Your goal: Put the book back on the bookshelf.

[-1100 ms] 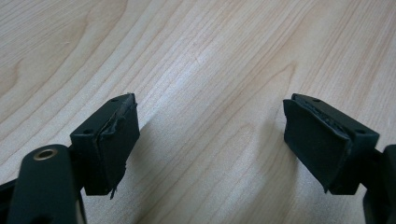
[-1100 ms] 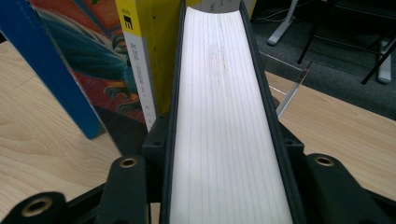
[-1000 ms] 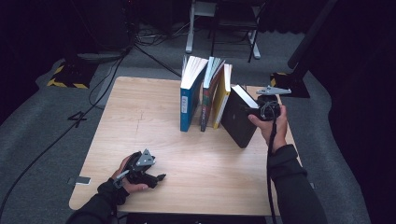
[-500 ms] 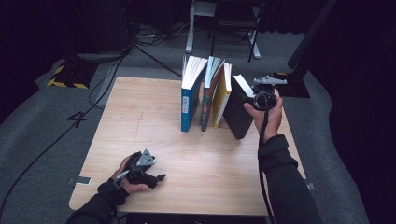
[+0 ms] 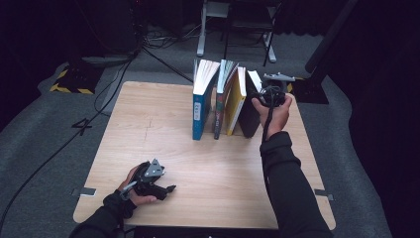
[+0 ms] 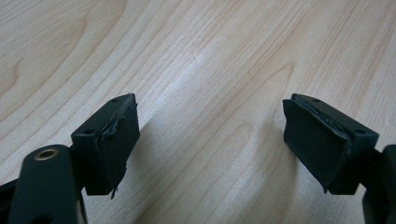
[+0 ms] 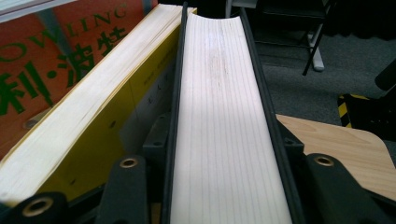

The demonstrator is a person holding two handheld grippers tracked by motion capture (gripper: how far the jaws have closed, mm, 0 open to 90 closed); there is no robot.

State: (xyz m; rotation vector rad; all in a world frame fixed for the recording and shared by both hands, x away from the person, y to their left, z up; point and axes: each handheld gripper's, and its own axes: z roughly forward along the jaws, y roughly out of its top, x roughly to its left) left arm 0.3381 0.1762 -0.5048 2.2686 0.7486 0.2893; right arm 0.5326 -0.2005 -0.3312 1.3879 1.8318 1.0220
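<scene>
A row of upright books stands at the table's far middle: a blue book (image 5: 200, 106), a dark one with an orange cover (image 5: 221, 99), a yellow book (image 5: 236, 101) and a black-covered book (image 5: 249, 111). My right gripper (image 5: 265, 94) is shut on the black book (image 7: 219, 140), whose white page edge runs up between the jaws. It rests against the yellow book (image 7: 88, 126). My left gripper (image 5: 166, 188) rests near the table's front left edge, open. Its pads (image 6: 116, 144) stand wide apart over bare wood with nothing between them.
The wooden table (image 5: 148, 134) is bare between the books and my left hand. Cables (image 5: 148, 49) and a metal stand (image 5: 203, 29) lie on the grey floor beyond the far edge. A black-and-yellow floor marker (image 5: 69, 82) sits at the left.
My right gripper has carried the black book leftward and upright, from leaning apart at the right to resting against the yellow book. The left gripper has stayed still.
</scene>
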